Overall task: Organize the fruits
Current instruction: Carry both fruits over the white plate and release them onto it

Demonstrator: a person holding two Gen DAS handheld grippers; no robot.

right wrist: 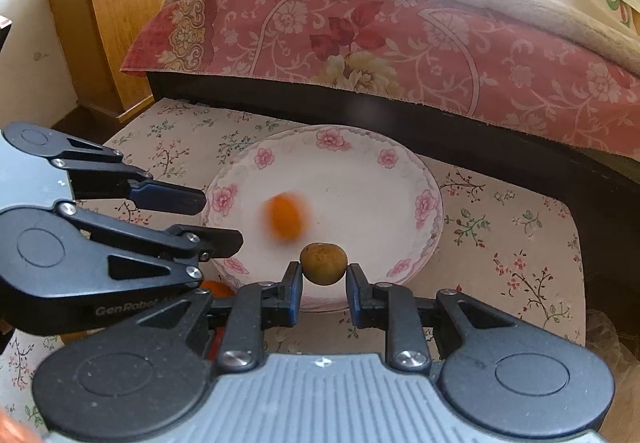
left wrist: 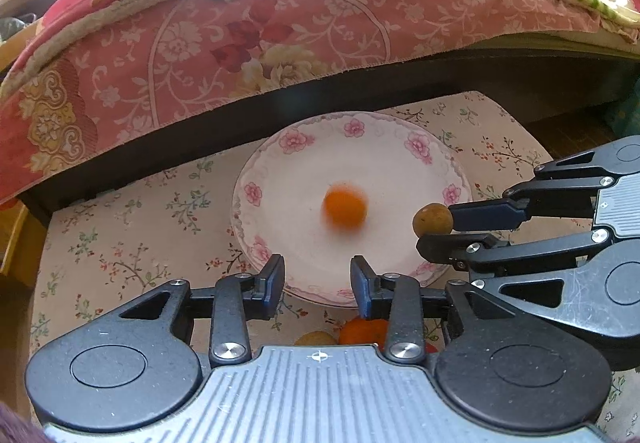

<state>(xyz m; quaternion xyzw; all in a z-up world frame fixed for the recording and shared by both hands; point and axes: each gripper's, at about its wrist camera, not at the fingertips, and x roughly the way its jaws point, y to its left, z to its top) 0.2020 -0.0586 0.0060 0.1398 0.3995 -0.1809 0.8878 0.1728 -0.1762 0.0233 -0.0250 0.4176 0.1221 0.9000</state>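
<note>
A white plate with pink flowers (left wrist: pixel 296 141) (right wrist: pixel 332 139) lies on a floral cloth. A small orange fruit (left wrist: pixel 345 205) (right wrist: pixel 285 219) shows blurred over the plate's middle, free of both grippers. Just short of it, my left gripper (left wrist: pixel 318 271) (right wrist: pixel 218 219) hangs over the plate's near rim, open, with nothing between its pads. My right gripper (right wrist: pixel 323 275) (left wrist: pixel 434 229) is shut on a round brownish-yellow fruit (right wrist: pixel 323 263) (left wrist: pixel 433 219), held above the plate's near right edge.
Under the left gripper more fruit lies on the cloth: an orange one (left wrist: pixel 362 331) (right wrist: pixel 216 289) and a brownish one (left wrist: pixel 314 339). A bed with a pink floral quilt (left wrist: pixel 248 35) overhangs the far side. A wooden cabinet (right wrist: pixel 120 3) stands at back left.
</note>
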